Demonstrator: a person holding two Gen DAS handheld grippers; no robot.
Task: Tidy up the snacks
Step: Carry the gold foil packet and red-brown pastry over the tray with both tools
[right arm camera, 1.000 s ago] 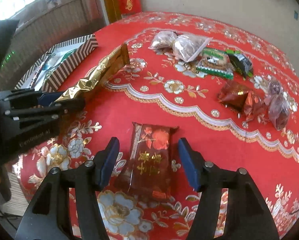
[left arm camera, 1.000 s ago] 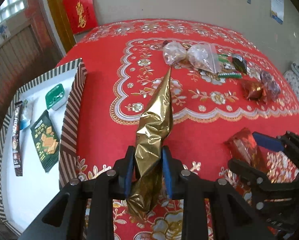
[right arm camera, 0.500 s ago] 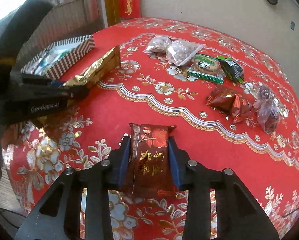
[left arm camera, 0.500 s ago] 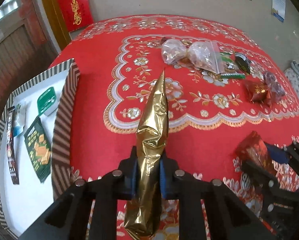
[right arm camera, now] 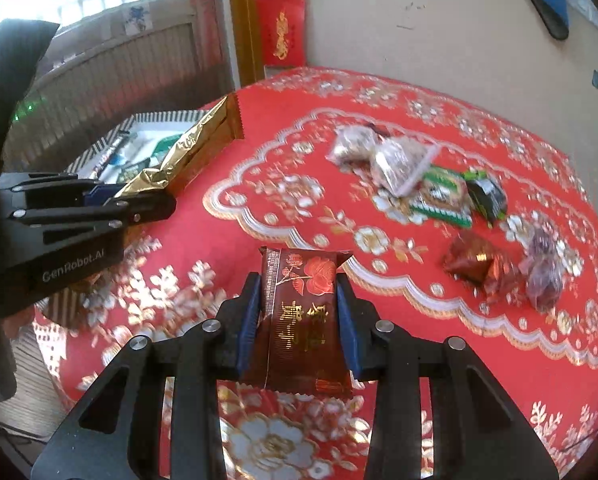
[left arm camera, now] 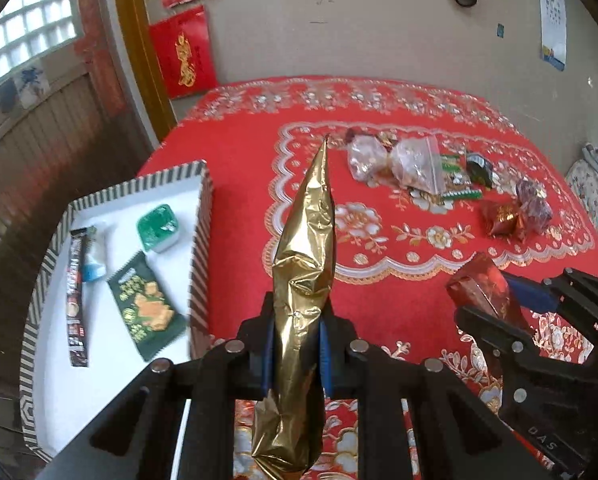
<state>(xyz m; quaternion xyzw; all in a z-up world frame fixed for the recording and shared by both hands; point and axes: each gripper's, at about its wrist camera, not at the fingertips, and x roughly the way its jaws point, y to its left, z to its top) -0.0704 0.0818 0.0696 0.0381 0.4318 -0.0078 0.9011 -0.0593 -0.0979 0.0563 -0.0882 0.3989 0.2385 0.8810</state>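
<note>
My left gripper (left arm camera: 295, 344) is shut on a long crumpled gold foil packet (left arm camera: 305, 264), held off the red tablecloth and pointing toward the far side. My right gripper (right arm camera: 297, 320) is shut on a dark red rose-printed snack packet (right arm camera: 299, 312), also lifted above the cloth. In the left wrist view the right gripper (left arm camera: 495, 304) and its red packet (left arm camera: 479, 284) show at the right. In the right wrist view the left gripper (right arm camera: 111, 200) with the gold packet (right arm camera: 191, 152) shows at the left.
A striped-rim box (left arm camera: 201, 232) at the table's left edge holds a green cup (left arm camera: 157, 226), a green biscuit packet (left arm camera: 147, 306) and a dark stick packet (left arm camera: 75, 296). Clear bags (left arm camera: 395, 160), green snacks (right arm camera: 443, 196) and red and purple sweets (right arm camera: 479, 268) lie at the far right.
Both grippers closed on their packets, the right one from wide open. Both then rose off the tablecloth with the packets, and the room's wall came into view.
</note>
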